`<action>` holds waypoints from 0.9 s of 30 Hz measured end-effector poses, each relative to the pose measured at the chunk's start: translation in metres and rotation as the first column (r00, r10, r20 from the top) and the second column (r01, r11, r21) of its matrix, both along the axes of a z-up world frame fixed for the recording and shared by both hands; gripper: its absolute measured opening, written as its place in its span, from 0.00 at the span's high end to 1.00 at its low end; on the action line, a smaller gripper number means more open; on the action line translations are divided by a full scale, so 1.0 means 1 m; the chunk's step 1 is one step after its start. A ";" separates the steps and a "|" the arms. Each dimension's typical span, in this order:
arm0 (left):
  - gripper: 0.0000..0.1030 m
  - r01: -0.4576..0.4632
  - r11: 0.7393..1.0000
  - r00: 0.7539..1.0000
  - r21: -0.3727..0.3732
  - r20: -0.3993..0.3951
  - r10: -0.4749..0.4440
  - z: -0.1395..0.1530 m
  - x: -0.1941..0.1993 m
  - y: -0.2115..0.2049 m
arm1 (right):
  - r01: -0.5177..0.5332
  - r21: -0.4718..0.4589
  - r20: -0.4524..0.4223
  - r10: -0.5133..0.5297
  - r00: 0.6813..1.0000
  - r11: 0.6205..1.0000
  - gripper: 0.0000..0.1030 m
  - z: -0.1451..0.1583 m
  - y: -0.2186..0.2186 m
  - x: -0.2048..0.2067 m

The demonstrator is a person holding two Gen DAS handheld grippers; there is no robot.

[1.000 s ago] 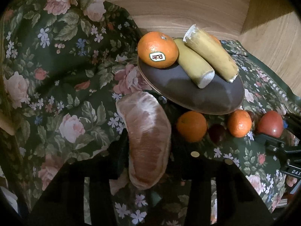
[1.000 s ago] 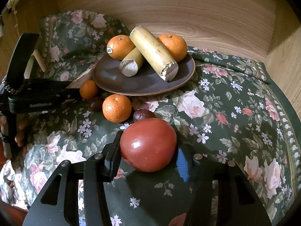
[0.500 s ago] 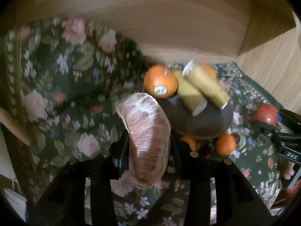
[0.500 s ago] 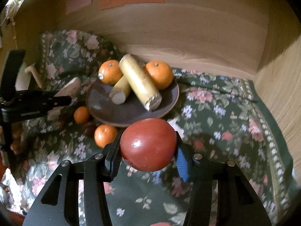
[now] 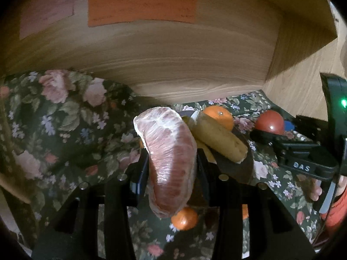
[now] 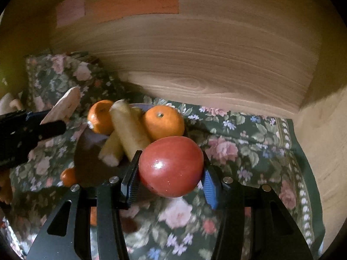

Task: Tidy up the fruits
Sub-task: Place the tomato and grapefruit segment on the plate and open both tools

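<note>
- The left gripper has its fingers clenched on a peeled pomelo segment, held in the air just left of the dark plate; the segment is not yet set down.
- The right gripper has its fingers clenched on a red tomato, held above the plate's near right edge; it is clear of the floral cloth.
- On the plate lie two oranges and two yellowish cut stalks; that part looks done.
- Left to do, as I judge it: place both carried fruits, then gather the small mandarin and other loose pieces on the cloth in front of the plate; roughly the middle of the job.
</note>
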State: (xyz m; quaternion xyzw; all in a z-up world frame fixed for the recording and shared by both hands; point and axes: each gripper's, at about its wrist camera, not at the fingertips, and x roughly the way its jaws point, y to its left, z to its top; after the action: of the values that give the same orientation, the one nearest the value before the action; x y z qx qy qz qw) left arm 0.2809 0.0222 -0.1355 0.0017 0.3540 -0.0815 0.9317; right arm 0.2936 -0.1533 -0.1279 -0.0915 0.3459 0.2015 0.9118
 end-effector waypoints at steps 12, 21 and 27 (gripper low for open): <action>0.60 0.023 0.999 0.999 0.030 -0.044 -0.022 -0.024 0.027 -0.014 | -0.013 0.014 -0.038 0.014 0.999 1.000 0.55 -0.003 0.001 0.021; 0.46 0.006 0.999 0.999 0.033 -0.032 -0.005 -0.022 0.021 -0.012 | -0.128 0.020 -0.030 0.129 0.991 0.992 0.55 0.004 0.022 -0.011; 0.42 -0.026 1.000 1.000 0.013 -0.014 0.026 -0.013 -0.004 0.009 | -0.165 0.006 -0.061 0.165 0.984 0.986 0.55 -0.006 0.039 -0.018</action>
State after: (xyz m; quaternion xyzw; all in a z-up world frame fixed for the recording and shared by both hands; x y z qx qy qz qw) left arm 0.2770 0.0309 -0.1485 0.0024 0.3610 -0.0671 0.9301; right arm 0.2754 -0.1146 -0.1343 -0.1133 0.3648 0.2792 0.8810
